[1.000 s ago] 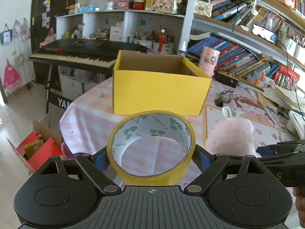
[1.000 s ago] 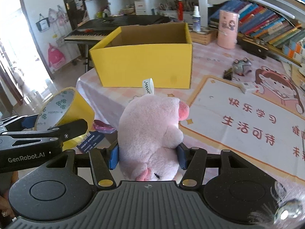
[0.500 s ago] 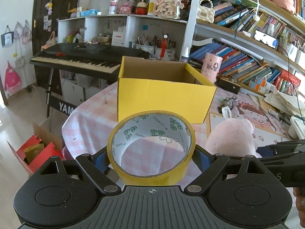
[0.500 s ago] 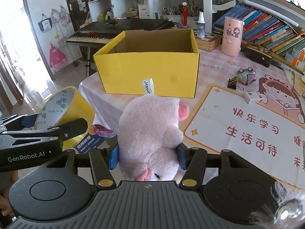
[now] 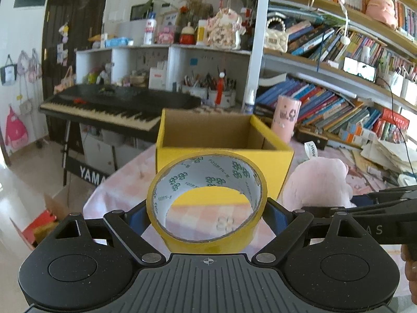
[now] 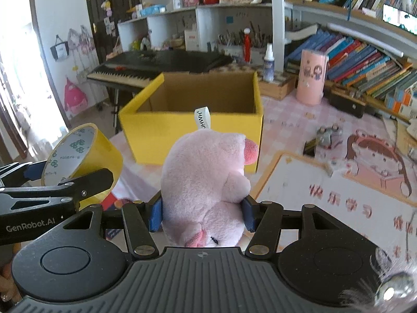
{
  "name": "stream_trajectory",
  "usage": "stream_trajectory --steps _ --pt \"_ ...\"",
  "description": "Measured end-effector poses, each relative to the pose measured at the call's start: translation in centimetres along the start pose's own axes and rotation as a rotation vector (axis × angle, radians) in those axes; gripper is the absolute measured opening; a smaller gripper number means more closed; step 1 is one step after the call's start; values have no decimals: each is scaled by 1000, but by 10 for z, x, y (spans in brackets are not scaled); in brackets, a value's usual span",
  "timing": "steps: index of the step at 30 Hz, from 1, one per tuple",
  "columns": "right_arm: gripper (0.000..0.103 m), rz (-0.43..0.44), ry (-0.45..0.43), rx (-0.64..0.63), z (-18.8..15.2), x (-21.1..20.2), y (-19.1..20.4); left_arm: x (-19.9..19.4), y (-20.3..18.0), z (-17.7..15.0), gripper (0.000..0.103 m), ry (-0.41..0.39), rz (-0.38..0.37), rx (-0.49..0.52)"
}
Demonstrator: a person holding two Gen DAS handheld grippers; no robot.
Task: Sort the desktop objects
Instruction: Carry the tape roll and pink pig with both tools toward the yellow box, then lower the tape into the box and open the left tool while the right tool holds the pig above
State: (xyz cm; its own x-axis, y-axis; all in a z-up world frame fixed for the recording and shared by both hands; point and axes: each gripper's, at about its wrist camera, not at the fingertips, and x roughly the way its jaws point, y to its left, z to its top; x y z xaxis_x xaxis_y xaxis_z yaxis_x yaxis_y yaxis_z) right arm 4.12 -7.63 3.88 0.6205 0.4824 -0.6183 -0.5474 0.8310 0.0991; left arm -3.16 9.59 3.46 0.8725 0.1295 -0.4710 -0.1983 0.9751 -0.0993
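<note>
A roll of yellow tape (image 5: 207,200) sits between the blue pads of my left gripper (image 5: 207,215), which is shut on it and holds it above the table. My right gripper (image 6: 200,215) is shut on a pink plush pig (image 6: 206,177) with a white label at its top. Straight ahead stands an open yellow cardboard box (image 5: 224,143), with a brown inside in which I see nothing. In the right wrist view the taped roll (image 6: 83,156) and the left gripper appear at the left, the box (image 6: 192,127) behind the pig. The pig (image 5: 318,182) shows at right in the left wrist view.
The table wears a pink checked cloth (image 6: 286,120) with a printed mat (image 6: 338,190) at right. A pink cup (image 6: 312,78), a small grey toy (image 6: 329,135) and book stacks (image 6: 365,70) lie beyond. A black keyboard (image 5: 117,107) stands left, a red box (image 5: 39,227) on the floor.
Both grippers have risen and tipped up with their loads. The yellow box looks nearer and sits lower in both views, and more of the shelves shows above it.
</note>
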Motion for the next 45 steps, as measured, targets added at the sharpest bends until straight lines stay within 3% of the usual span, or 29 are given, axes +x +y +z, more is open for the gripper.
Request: stream_trajectory --steps 9,21,32,45 --pt "54 11 -97 19 49 13 -25 27 -7 41 90 -99 26 11" --pt "54 33 -157 -2 114 64 -68 86 -19 77 90 -128 102 18" --pt "54 69 -158 -39 148 104 -88 141 -33 81 90 -43 141 56" --pt "54 118 -77 -80 152 148 -86 186 -35 70 90 104 126 71"
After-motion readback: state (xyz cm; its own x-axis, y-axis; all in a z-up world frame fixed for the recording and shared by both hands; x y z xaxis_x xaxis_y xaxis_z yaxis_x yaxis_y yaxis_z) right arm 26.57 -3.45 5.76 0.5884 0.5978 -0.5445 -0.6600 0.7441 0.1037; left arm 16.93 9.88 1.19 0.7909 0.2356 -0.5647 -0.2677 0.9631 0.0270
